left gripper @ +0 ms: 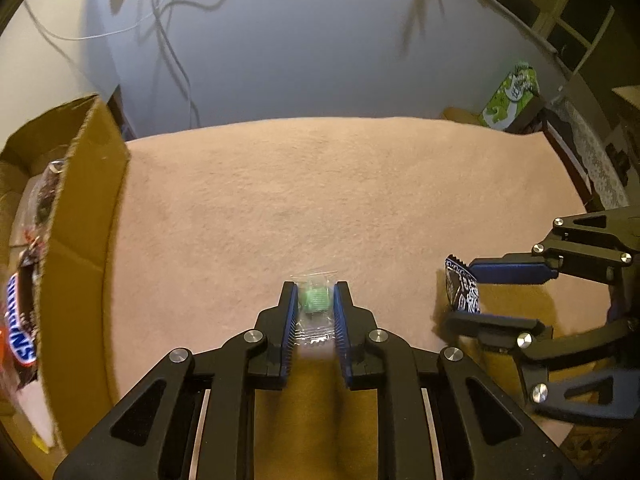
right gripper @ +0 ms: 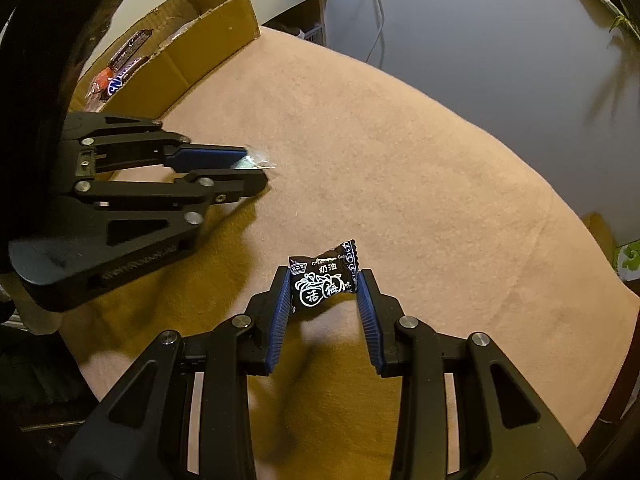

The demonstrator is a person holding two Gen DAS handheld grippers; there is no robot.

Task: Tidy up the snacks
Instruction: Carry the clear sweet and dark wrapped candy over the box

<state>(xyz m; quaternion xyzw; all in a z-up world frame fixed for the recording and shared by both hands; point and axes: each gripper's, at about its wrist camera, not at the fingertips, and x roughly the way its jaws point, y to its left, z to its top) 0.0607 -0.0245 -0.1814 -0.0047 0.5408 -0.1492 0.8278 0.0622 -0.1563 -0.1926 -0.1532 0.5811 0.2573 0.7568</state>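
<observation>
- The left gripper (left gripper: 316, 300) is nearly closed, its blue ribbed pads (left gripper: 342, 320) pinching a green candy (left gripper: 315, 299) in a clear wrapper.
- The wrapper's clear ends stick out past the fingertips and back between the fingers; the candy sits near the tips.
- From the right wrist view, the left gripper (right gripper: 256, 168) points across the cloth, with only the wrapper's clear tip (right gripper: 260, 158) showing beyond its pads.
- The right gripper (right gripper: 324, 284) is narrowed onto a black candy (right gripper: 324, 280) with white print; both pads press the packet's sides.
- The packet is held at the fingertips, one crimped end sticking up past the right finger.
- From the left wrist view, the right gripper (left gripper: 464, 292) comes in from the right edge, with the black candy (left gripper: 464, 290) clamped between its fingers.
- Both grippers tilt steeply down over a pink cloth (left gripper: 320, 200) covering the table.
- A cardboard box (left gripper: 84, 208) stands on the left end of the cloth, well apart from both candies.
- Chocolate bars (right gripper: 120, 68) lie inside the box; one blue-lettered bar (left gripper: 20, 336) shows in the left wrist view.
- A green packet (left gripper: 510, 98) sits beyond the cloth's far right edge.
</observation>
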